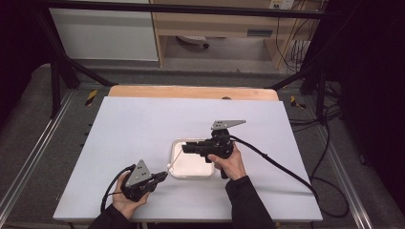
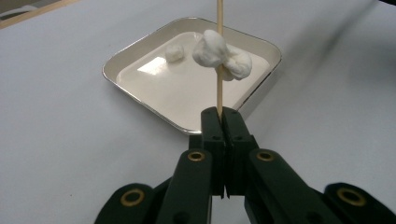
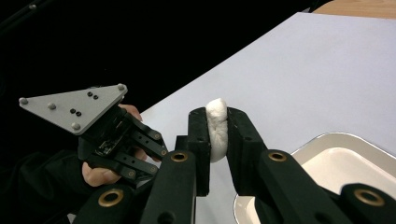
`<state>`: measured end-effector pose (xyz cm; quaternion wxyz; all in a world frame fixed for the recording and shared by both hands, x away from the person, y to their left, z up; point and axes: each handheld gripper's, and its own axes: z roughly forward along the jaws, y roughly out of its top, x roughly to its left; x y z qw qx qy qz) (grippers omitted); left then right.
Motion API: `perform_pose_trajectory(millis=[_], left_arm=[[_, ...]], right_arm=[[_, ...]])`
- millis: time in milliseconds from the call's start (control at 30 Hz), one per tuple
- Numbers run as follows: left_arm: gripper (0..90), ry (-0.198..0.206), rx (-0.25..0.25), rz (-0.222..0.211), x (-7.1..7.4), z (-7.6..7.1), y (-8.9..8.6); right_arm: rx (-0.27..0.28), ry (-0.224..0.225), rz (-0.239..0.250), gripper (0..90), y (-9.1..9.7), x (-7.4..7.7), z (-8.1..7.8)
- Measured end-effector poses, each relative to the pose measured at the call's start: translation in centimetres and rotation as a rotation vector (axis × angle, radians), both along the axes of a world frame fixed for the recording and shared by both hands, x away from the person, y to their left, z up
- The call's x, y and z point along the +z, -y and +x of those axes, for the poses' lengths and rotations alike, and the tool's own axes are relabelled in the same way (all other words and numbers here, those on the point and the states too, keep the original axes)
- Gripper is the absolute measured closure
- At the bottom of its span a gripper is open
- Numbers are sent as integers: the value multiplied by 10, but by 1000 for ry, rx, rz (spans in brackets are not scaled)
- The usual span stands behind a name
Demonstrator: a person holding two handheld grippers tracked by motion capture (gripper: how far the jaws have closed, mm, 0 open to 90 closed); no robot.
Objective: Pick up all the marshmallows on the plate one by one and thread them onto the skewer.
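- Your left gripper (image 1: 162,177), down near the table's front edge, is clenched on the butt of the wooden skewer (image 2: 218,70); the jaws meet tight around the stick.
- That skewer's long axis climbs away toward about 1 o'clock in the high view, out over the white tray (image 1: 175,169), with two marshmallows (image 2: 220,57) already threaded on it.
- One loose marshmallow (image 2: 173,52) sits in the tray, beyond the stick.
- Your right gripper (image 1: 185,148), farther back over the tray, is squeezing a marshmallow piece (image 3: 216,128) between its pads.
- The skewer tip looks to lie just ahead of that piece, toward 9 o'clock from your right hand (image 1: 230,162), so I'd say line the piece up with the stick's axis.
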<state>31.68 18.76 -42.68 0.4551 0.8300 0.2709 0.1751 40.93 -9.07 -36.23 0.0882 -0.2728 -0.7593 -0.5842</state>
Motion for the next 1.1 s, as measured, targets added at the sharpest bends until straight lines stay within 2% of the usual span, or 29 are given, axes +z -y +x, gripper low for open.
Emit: perform_pose_trajectory(millis=[300,433,867,1100], left_arm=[[893,-3,3,14,0,-1,1],[893,4,11,20,0,-1,1],[893,8,8,38,0,-2,3],[893,11,10,49,0,-2,4]], right_arm=[[8,18,-19,814,-2,-2,-3],[2,33,-45,817,-2,-3,-5],[11,32,-54,823,-4,-7,-6],[11,31,-76,826,-5,-8,-6]])
